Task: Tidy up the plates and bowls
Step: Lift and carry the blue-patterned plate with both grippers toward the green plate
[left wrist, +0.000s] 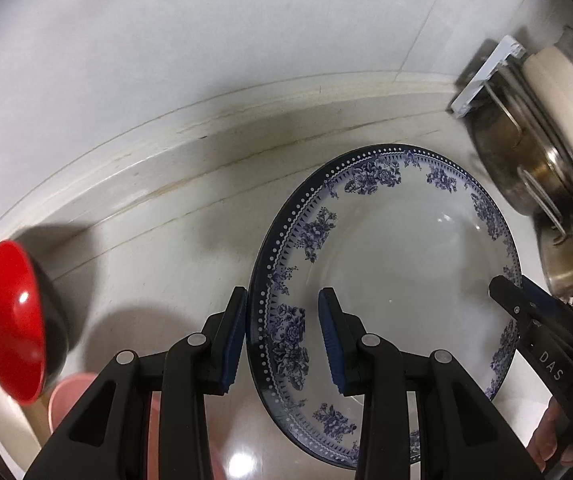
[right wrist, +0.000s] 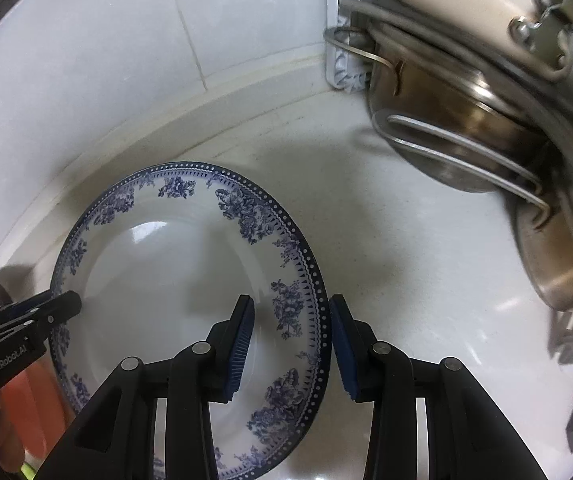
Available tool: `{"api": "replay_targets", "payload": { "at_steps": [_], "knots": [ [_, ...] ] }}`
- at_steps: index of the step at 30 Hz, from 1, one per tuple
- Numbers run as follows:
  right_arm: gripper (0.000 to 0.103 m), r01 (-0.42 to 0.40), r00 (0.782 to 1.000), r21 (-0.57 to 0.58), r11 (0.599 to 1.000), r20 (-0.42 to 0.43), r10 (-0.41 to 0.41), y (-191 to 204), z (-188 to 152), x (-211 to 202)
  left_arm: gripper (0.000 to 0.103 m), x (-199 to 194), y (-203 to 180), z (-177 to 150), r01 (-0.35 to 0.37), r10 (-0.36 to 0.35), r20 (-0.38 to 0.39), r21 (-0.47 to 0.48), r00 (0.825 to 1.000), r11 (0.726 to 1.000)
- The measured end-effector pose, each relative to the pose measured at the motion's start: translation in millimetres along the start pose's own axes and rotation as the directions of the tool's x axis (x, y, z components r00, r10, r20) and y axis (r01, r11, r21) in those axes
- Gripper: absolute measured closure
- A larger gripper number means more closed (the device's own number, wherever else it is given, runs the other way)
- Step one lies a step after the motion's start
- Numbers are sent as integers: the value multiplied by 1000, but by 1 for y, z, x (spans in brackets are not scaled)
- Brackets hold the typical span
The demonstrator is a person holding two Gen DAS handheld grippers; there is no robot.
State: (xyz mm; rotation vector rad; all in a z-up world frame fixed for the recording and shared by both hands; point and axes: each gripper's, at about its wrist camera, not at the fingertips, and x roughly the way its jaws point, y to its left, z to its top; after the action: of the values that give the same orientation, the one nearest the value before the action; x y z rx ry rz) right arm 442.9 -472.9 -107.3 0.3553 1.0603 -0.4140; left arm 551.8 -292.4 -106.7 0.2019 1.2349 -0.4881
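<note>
A white deep plate (left wrist: 398,264) with a blue floral rim hangs a little above the pale counter (left wrist: 158,248), casting a shadow. My left gripper (left wrist: 282,296) is shut on its left rim, one blue pad outside the edge and one on the inner slope. In the right wrist view my right gripper (right wrist: 290,304) clamps the opposite rim of the plate (right wrist: 166,280) the same way. Each gripper shows in the other's view: the right gripper (left wrist: 520,286) at the plate's right edge, the left gripper (right wrist: 66,300) at its left edge.
A bowl (left wrist: 10,320), red inside and black outside, stands at the left by the wall. Something pink (left wrist: 70,400) lies under my left gripper. Steel pots (right wrist: 466,120) lean in a white rack (right wrist: 342,60) at the right. Tiled wall (left wrist: 206,40) runs behind the counter.
</note>
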Motion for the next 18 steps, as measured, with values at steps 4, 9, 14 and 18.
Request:
{"api": "replay_targets", "payload": {
  "at_steps": [4, 9, 14, 18],
  "knots": [
    [63, -2, 1000, -8, 1000, 21, 2, 6, -8, -17, 67, -21, 5, -12, 0, 0, 27, -2, 1000, 1000],
    [63, 13, 998, -33, 999, 57, -11, 15, -21, -38, 67, -42, 15, -29, 1, 0, 37, -22, 999, 1000],
    [63, 0, 996, -57, 998, 89, 5, 27, -36, -64, 67, -65, 24, -51, -4, 6, 52, -37, 999, 999],
    [63, -7, 994, -83, 997, 112, 17, 35, -52, -82, 67, -85, 30, -70, -13, 16, 76, -44, 997, 999]
  ]
}}
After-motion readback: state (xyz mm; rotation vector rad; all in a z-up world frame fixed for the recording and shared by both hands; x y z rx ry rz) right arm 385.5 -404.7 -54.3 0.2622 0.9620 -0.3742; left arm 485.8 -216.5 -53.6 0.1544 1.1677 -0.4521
